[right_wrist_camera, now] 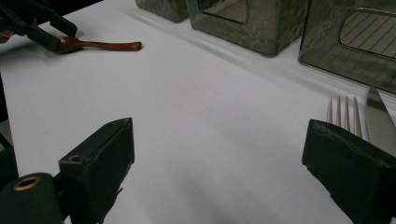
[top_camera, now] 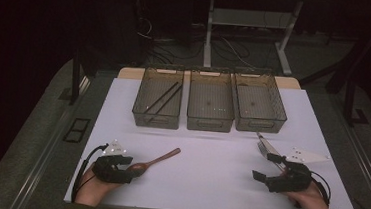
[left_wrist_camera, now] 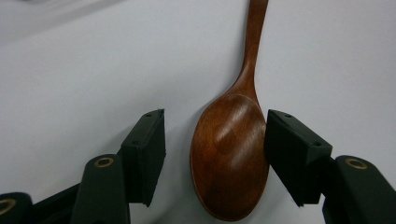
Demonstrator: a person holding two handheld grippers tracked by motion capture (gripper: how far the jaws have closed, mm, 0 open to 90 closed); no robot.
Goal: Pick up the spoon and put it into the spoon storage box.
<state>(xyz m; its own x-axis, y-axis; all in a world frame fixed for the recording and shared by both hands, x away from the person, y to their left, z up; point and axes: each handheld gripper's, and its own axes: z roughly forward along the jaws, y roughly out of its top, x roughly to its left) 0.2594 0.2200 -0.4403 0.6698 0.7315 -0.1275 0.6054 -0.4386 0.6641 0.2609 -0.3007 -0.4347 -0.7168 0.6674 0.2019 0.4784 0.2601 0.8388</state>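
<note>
Your left gripper (left_wrist_camera: 215,144) had its jaws apart around the bowl of the wooden spoon (left_wrist_camera: 231,154): in the left gripper view one pad sat right against the bowl's edge, while the other stood clear of it with white table showing between, so the spoon was not clamped. The spoon lay flat on the white table (top_camera: 208,171), bowl between your jaws and handle (top_camera: 164,156) running away from you toward the trays. Your right gripper (right_wrist_camera: 219,163) had its jaws wide apart with only bare table between them; just beside one pad lay a fork (right_wrist_camera: 344,116) and a serrated knife (right_wrist_camera: 379,119), side by side and untouched. In the high view your left hand (top_camera: 92,182) rested at the near left of the table and your right hand (top_camera: 312,194) at the near right, well apart. Across the far edge stood three mesh trays in a row: the left tray (top_camera: 158,98) held dark chopsticks (top_camera: 163,98) lying aslant, then the middle tray (top_camera: 211,100) and the right tray (top_camera: 259,101).
</note>
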